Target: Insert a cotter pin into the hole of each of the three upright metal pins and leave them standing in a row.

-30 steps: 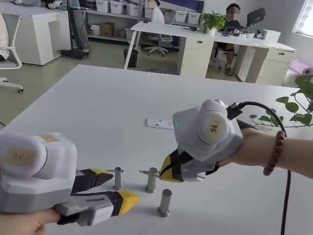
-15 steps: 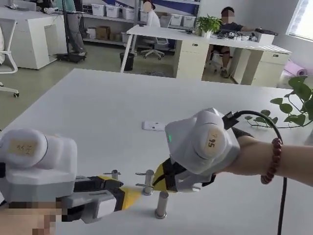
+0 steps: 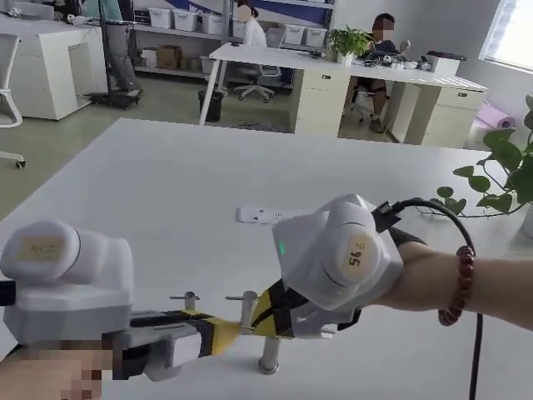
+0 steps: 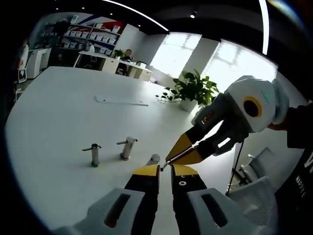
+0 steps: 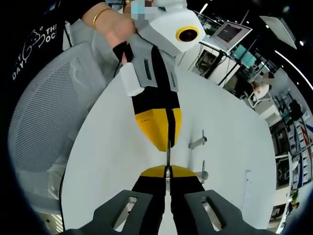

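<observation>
Tabletop [image 3: 166, 183] is carrying the work. Left gripper [image 3: 225, 332] and right gripper [image 3: 265, 307] are meeting tip to tip, both pinching together on the thin cotter pin [image 4: 178, 155], which is lying roughly level between them. Bare metal pin [image 3: 269, 357] is standing upright just below the tips, about as near either gripper. The grippers are hiding its hole.

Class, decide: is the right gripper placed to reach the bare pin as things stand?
Probably yes: the bare pin stands free close by the right gripper, though the left gripper shares its cotter pin.
</observation>
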The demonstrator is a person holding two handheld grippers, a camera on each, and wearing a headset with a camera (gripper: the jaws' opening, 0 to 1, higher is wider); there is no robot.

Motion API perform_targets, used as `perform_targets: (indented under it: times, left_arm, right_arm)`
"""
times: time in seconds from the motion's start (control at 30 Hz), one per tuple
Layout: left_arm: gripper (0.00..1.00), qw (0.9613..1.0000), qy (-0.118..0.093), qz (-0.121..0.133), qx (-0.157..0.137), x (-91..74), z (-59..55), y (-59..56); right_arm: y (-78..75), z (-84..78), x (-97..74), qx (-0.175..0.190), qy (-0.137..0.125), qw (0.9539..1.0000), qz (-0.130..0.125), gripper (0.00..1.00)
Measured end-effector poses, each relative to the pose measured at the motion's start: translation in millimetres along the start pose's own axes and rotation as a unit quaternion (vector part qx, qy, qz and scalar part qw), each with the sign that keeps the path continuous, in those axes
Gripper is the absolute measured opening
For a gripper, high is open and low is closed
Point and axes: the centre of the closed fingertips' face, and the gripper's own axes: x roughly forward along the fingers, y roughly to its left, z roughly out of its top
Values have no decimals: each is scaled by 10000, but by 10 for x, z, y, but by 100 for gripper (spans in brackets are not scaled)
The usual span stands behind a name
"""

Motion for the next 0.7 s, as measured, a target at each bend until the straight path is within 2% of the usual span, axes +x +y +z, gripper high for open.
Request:
perform_targets:
  times: [0.2,0.4,0.5,0.6,0.7]
  left_arm:
    - [4,9999,-37,5,-161,5,-19,20]
    - [2,9994,27,0,-332,6,-74,22]
    - [2,9993,-16,-24,-369,0,-81,13]
    - [1,9982,-117,-95,-573,-6,-79,13]
    - [1,9978,-155,-99,-641,-8,-79,14]
  right_arm:
    - [8,1,16,12,-19,10000,-18,0]
    - [21,-3,41,-9,4,10000,-19,0]
    - [22,-1,46,-7,6,10000,-35,0]
    - [17,-1,48,-8,14,10000,-54,0]
    - [14,-1,49,55,-8,10000,-68,0]
